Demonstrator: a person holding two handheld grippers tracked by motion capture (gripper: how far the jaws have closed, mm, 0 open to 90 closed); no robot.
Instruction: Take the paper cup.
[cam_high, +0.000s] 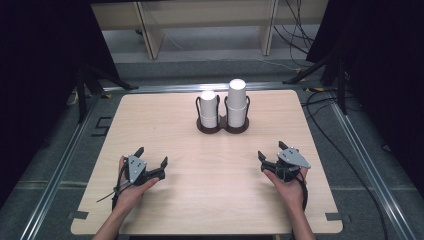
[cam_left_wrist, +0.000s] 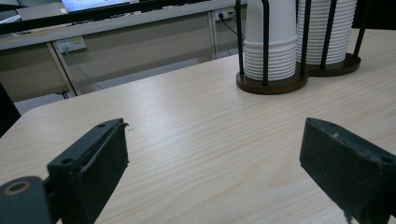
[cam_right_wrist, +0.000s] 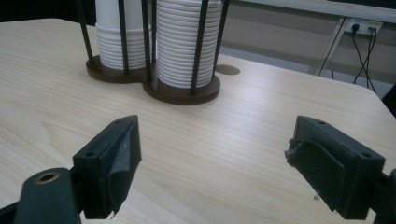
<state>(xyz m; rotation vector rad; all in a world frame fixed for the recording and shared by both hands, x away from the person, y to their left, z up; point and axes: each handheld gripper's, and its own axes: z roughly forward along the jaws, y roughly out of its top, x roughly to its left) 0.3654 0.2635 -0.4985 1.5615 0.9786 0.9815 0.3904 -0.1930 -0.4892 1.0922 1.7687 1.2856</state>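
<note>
Two stacks of white paper cups stand in a dark double holder (cam_high: 222, 127) with black wire posts at the far middle of the table. The left stack (cam_high: 208, 108) is shorter than the right stack (cam_high: 237, 101). My left gripper (cam_high: 151, 157) rests near the front left, jaws wide apart with nothing between them. My right gripper (cam_high: 271, 151) sits at the front right, also open and empty. In the left gripper view the holder (cam_left_wrist: 273, 85) stands ahead to the right; in the right gripper view the holder (cam_right_wrist: 182, 93) stands ahead to the left.
The light wooden table (cam_high: 170, 200) has rounded corners and a metal frame around it. Cables (cam_high: 320, 107) lie on the floor at the right. A pale bench (cam_high: 210, 20) stands beyond the table, and dark curtains hang at both sides.
</note>
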